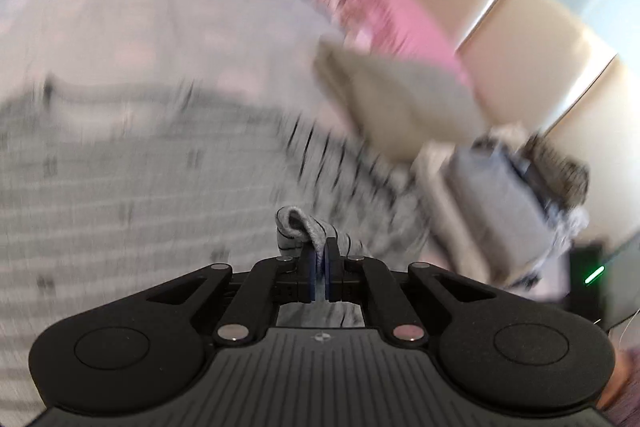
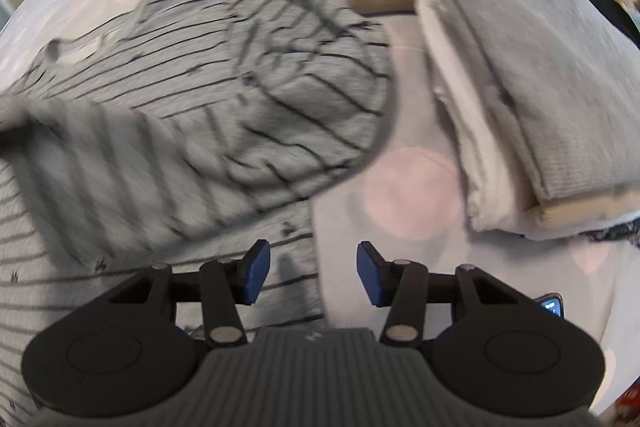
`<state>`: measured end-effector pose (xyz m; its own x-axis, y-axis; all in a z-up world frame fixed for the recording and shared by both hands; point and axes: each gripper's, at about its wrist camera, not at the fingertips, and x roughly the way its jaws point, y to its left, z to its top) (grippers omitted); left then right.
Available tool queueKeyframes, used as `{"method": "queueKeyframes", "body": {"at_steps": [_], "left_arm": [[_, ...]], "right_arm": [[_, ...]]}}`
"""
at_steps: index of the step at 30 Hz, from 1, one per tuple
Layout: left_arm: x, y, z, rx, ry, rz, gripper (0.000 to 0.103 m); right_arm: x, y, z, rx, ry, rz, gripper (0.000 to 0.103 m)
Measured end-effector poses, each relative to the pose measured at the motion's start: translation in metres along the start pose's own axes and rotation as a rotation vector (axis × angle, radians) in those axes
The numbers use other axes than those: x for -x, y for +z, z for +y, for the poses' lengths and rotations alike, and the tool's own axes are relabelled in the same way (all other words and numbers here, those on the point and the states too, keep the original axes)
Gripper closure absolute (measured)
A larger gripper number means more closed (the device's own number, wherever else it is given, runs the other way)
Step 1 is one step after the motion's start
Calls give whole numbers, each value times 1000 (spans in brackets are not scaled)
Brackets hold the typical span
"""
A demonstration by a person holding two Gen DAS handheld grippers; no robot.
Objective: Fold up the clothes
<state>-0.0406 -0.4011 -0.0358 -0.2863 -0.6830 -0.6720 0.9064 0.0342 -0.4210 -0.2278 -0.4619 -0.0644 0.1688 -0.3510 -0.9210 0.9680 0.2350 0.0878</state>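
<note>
In my left wrist view, my left gripper (image 1: 319, 259) sits at the lower centre of the frame with its blue pads pinched tight on a fold of the grey striped garment (image 1: 296, 223); a small loop of the cloth bulges up just above the fingertips. The rest of that garment spreads, heavily blurred, across the left and middle of the frame over a pale bedspread (image 1: 140, 15). At the upper right lies a pink cloth (image 1: 384, 15), with a beige folded piece (image 1: 404, 99) just below it and a stack of folded clothes (image 1: 496, 195) at the right edge. Only this view shows the tan padded panels (image 1: 520, 27) behind them and a small green light (image 1: 595, 274) at the lower right.

In my right wrist view, my right gripper (image 2: 313, 277) stands wide open at the lower centre, with nothing between its blue pads (image 2: 256, 275). It hangs over the edge of the striped garment, which fills the left half of the frame, rumpled and partly lifted. This view shows the pale pink dots of the bedspread clearly, and the stack of folded clothes at the upper right with a grey waffle-knit piece (image 2: 540, 67) on top and a white one (image 2: 476, 163) beside it. A small lit screen (image 2: 552, 305) peeks out at the lower right.
</note>
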Motion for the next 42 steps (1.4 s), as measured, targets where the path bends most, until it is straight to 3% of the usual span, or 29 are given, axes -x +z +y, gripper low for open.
{"method": "queueKeyframes", "body": {"at_steps": [5,10,12,18,20,23,27,30,35,37,42], "left_arm": [[42,51,-4,9,-24,-119,101],[79,69,32,53,76,-169,101],[88,67,54,68,147,-161,101],[77,31,140,289,286,-55,101],[67,17,160,312,341,-26,101],[64,4,177,318,399,12,92],[73,-3,174,231,458,9,79],[81,-7,164,135,473,-1,78],[74,-27,134,-115,420,61,71],[65,-41,124,-227,428,89,62],[39,-74,113,-438,473,140,62]], "right_arm": [[0,7,-12,-58,-6,-14,52],[4,12,-15,-89,7,-43,52],[4,14,-15,-93,17,-60,52],[3,21,-2,-57,43,-106,52],[2,22,2,-51,52,-104,52],[2,23,9,-32,51,-111,52],[1,25,17,-11,57,-113,52],[-2,26,24,-2,63,-103,52],[-5,27,37,32,78,-102,52],[-6,27,41,42,74,-99,52],[-11,27,45,41,70,-79,52]]}}
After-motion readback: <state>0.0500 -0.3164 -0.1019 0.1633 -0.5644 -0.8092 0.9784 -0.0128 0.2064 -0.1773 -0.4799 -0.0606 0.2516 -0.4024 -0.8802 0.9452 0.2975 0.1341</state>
